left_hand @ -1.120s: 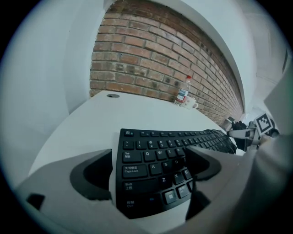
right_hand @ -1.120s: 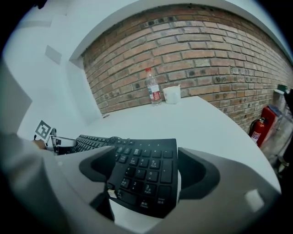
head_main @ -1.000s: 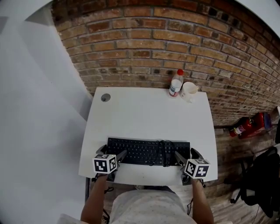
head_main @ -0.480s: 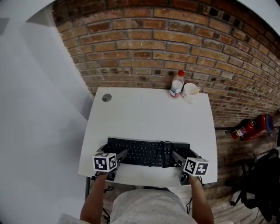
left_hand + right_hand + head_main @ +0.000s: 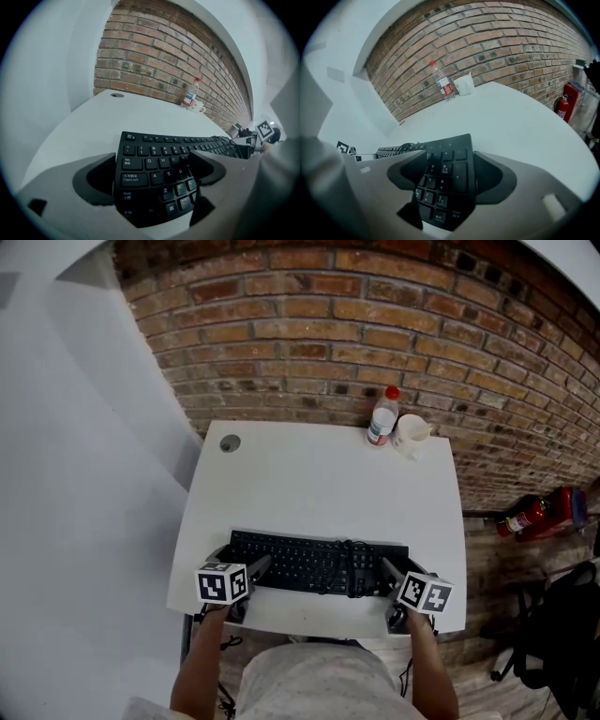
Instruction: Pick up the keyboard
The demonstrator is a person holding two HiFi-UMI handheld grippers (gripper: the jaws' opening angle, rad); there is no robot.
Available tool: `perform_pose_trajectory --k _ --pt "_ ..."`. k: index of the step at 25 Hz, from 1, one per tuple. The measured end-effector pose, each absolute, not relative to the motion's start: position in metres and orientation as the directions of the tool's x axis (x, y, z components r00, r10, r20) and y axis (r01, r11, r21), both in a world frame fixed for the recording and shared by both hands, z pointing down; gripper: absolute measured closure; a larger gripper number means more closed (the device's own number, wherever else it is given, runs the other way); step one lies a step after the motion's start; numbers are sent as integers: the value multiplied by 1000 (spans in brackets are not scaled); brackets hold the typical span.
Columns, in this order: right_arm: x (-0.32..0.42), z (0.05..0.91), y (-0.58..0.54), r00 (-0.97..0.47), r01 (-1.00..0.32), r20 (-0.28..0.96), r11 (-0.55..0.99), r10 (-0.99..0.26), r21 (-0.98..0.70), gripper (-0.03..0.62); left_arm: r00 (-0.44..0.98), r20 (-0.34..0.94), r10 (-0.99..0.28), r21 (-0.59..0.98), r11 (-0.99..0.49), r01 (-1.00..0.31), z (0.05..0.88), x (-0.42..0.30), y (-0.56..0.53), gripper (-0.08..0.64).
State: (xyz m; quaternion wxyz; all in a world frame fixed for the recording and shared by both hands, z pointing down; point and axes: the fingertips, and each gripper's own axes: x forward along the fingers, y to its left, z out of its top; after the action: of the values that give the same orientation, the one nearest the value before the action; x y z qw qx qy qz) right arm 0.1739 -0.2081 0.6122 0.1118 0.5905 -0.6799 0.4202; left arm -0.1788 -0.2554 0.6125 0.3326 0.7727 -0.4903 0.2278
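Note:
A black keyboard (image 5: pixel 319 565) lies flat near the front edge of the white table (image 5: pixel 319 474), its cable (image 5: pixel 352 554) coiled on the keys. My left gripper (image 5: pixel 242 564) straddles the keyboard's left end (image 5: pixel 154 161). One finger (image 5: pixel 93 180) is beside the edge and the other rests over the letter keys. My right gripper (image 5: pixel 401 568) straddles the number-pad end (image 5: pixel 445 173), with one finger (image 5: pixel 492 180) along the right edge. Both pairs of jaws are closing with the keyboard between them, the right pair much narrower.
A plastic bottle (image 5: pixel 381 418) with a red cap and a white mug (image 5: pixel 410 434) stand at the table's far right, against the brick wall. A cable hole (image 5: pixel 230 442) is at the far left. A red fire extinguisher (image 5: pixel 534 512) and a black chair (image 5: pixel 562 615) are on the floor to the right.
The right gripper's marker cube has rolled a little and its jaws have drawn closer around the number pad. The left gripper and the keyboard stay where they were.

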Motion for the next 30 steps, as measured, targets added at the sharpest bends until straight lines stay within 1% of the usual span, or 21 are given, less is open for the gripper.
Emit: perform_pose_trajectory --k 3,4,6,8,9,12,18,24,30 --pt "172 612 -209 -274 -897 644 -52 -714 -440 273 404 681 -610 281 -292 -914 614 -179 -257 78" --pt "170 611 -210 -281 -894 641 -48 -714 -445 254 404 682 -610 282 -291 -914 614 -179 -257 78" --pt "166 610 -210 -290 -897 646 -35 -706 -441 185 406 684 -606 286 -289 -913 614 -179 -257 78" --pt "166 612 -210 -268 -917 670 -31 -692 -399 200 405 686 -605 287 -287 -914 613 -180 -256 80" --pt "167 613 -210 -253 -925 681 -33 -687 -378 226 402 686 -607 286 -283 -916 613 -181 -256 81" --pt "168 614 -209 -237 -931 684 -40 -689 -363 219 388 681 -621 279 -269 -922 613 -184 -257 115" --pt "170 612 -210 -236 -931 674 -35 -700 -363 224 376 653 -658 260 -271 -927 610 -184 -257 121" --pt "172 592 -218 -242 -938 633 9 -735 -347 224 369 612 -700 269 -254 -929 594 -183 -255 126" --pt "173 543 -234 -248 -940 544 62 -802 -336 224 366 526 -768 250 -271 -929 544 -181 -268 126"
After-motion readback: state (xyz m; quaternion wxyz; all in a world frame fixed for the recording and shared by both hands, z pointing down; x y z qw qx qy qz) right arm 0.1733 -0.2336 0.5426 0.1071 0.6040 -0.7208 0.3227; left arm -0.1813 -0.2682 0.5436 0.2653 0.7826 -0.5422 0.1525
